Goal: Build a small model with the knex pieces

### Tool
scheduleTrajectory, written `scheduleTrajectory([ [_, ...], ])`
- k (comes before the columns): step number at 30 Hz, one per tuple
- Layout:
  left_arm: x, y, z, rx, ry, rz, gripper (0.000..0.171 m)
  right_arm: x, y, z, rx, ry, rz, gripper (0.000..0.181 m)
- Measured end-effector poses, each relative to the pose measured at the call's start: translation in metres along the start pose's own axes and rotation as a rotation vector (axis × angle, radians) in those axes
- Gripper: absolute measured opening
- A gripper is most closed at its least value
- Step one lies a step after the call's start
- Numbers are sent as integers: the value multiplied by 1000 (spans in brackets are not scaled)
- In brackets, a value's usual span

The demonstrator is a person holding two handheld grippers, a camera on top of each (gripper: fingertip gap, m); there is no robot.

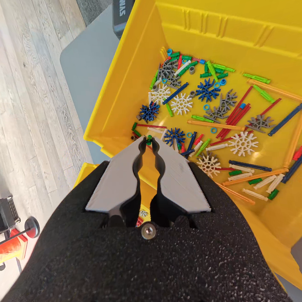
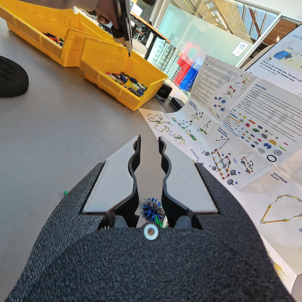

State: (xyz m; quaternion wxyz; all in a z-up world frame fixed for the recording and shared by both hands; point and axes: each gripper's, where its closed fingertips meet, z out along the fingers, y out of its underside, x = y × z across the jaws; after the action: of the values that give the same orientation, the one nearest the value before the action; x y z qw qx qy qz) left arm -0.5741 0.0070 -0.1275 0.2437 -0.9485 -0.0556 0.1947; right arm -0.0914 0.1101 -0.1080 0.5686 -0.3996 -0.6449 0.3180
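Observation:
In the left wrist view my left gripper (image 1: pixel 148 138) is shut on a small green rod piece (image 1: pixel 149 139), held end-on between the fingertips above the near left corner of a yellow bin (image 1: pixel 114 85). The bin holds many loose rods and snowflake-shaped connectors, among them a blue connector (image 1: pixel 174 137) just right of the tips. In the right wrist view my right gripper (image 2: pixel 149 138) is open and empty, low over the grey table (image 2: pixel 65 130). A small blue, grey and green assembly (image 2: pixel 153 210) lies on the table under its jaws. The left gripper (image 2: pixel 128 49) also shows there over the bin (image 2: pixel 124 98).
A second yellow bin (image 2: pixel 40 37) stands behind the first. An unfolded instruction sheet (image 2: pixel 228 138) lies on the table to the right, with a standing card (image 2: pixel 277 65) behind it. A small green piece (image 2: pixel 65 192) lies on the table at the left. A black pad (image 2: pixel 11 76) sits at the far left. One gripper's finger ends stand about 50 centimeters off the other's.

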Motion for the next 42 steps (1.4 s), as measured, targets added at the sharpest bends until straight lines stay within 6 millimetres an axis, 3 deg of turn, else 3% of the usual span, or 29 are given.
scheduleTrajectory([
  [7, -8, -15, 6, 58, 0, -108, 20, 6, 7, 1, -17, 8, 22, 20],
  [10, 8, -44, -18, 201, 41, -125, 23, 5, 6, 0, -15, 1, 25, 20],
  [12, 37, -71, -48, 338, 99, -95, 25, 4, 6, 0, -20, -20, 44, 20],
  [14, 85, -95, -84, 471, 198, -43, 26, -1, 10, 0, -49, -84, 87, 23],
  [16, 150, -105, -117, 566, 328, 35, 27, 5, 4, -4, -18, -66, 87, 22],
  [20, 297, -80, -153, 642, 590, 224, 32, 42, -6, -20, 11, 57, 49, 22],
  [24, 419, -39, -147, 625, 826, 384, 32, 84, 18, -35, -45, 127, 124, 22],
  [27, 473, -13, -124, 505, 966, 501, 34, 76, 42, -35, -87, -8, 210, 22],
  [29, 494, -2, -117, 439, 1056, 564, 34, 55, 49, -33, -100, -144, 252, 23],
  [33, 511, 0, -111, 426, 1096, 674, 34, 40, 48, -27, -122, -174, 179, 23],
  [39, 517, 8, -106, 471, 1033, 795, 5, 43, 51, -25, -130, -140, 192, 22],
  [42, 516, 9, -107, 504, 997, 791, 4, 44, 47, -23, -95, -133, 234, 22],
])
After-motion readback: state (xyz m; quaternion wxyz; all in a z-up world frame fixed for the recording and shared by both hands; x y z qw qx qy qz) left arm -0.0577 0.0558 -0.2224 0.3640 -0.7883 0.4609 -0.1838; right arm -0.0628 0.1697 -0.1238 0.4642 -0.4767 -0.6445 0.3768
